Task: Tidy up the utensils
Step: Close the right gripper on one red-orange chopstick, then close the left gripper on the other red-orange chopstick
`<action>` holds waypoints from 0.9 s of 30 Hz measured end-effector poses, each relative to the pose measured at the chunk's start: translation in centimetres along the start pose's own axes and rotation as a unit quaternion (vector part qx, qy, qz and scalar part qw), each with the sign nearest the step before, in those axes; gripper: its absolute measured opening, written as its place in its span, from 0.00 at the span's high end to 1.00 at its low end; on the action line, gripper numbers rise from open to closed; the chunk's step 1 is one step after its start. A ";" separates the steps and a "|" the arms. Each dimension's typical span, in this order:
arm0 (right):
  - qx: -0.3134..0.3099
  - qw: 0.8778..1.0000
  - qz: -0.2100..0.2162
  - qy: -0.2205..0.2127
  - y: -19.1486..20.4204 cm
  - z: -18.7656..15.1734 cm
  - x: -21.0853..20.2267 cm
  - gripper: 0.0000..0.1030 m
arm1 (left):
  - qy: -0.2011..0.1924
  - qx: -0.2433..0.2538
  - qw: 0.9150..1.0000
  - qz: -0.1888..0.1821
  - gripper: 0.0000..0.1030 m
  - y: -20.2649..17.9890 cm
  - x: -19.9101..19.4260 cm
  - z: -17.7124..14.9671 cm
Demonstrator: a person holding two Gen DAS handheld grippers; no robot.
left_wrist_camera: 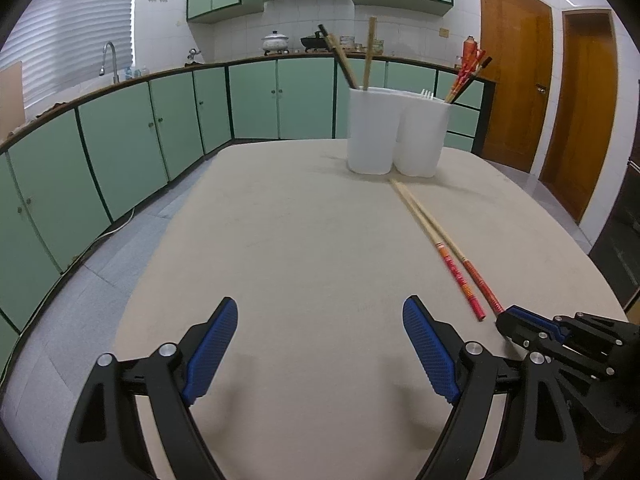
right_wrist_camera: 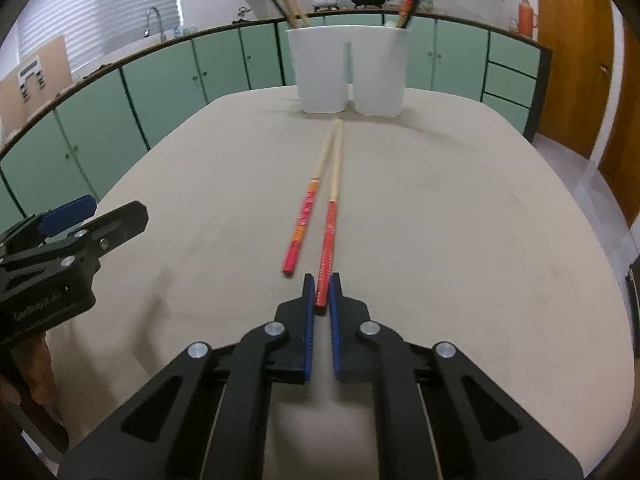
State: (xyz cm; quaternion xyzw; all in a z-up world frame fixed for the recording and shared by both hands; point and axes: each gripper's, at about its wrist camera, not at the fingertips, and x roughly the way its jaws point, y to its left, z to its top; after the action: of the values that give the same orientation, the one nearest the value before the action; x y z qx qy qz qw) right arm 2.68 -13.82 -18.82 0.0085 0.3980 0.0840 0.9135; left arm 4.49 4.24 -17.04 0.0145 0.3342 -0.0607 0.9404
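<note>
Two red-handled wooden chopsticks lie side by side on the beige table, tips toward a white two-compartment holder (right_wrist_camera: 347,68). My right gripper (right_wrist_camera: 321,286) is shut on the red end of the right chopstick (right_wrist_camera: 330,220); the left chopstick (right_wrist_camera: 305,216) lies free beside it. In the left wrist view the same pair (left_wrist_camera: 452,256) runs from the holder (left_wrist_camera: 396,132) to the right gripper (left_wrist_camera: 506,320) at the lower right. My left gripper (left_wrist_camera: 320,320) hovers open over bare table, holding nothing. The holder's left compartment has wooden and dark chopsticks, the right one red ones.
The table (right_wrist_camera: 480,240) has rounded edges with tiled floor beyond. Green cabinets (left_wrist_camera: 120,152) and a counter with a sink, pots and a stove line the back wall. Wooden doors (left_wrist_camera: 516,76) stand at the right. The left gripper's body (right_wrist_camera: 60,256) sits at the left of the right wrist view.
</note>
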 end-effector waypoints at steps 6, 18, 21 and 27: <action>0.039 0.999 -0.014 -0.010 -3.2 0.3 -1.0 0.95 | -0.003 -0.003 1.000 -0.017 0.19 -2.4 0.1 0.5; 0.080 0.995 -0.032 -0.044 -7.4 0.3 -3.0 0.95 | 0.020 0.008 0.999 -0.037 0.24 -7.7 2.2 -0.1; 0.084 0.995 -0.032 -0.047 -7.9 0.2 -3.1 0.95 | 0.036 0.004 0.999 -0.039 0.31 -8.1 3.0 -0.1; 0.082 0.994 -0.033 -0.061 -8.0 0.3 -3.6 0.95 | 0.045 -0.002 0.998 -0.033 0.39 -8.8 3.6 -0.1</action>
State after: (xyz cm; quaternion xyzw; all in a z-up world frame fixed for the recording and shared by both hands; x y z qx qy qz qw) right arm 1.65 -22.23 -16.69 0.0751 0.3470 0.0207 0.9346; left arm 6.11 -4.90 -19.21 0.0039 0.3763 -0.0907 0.9221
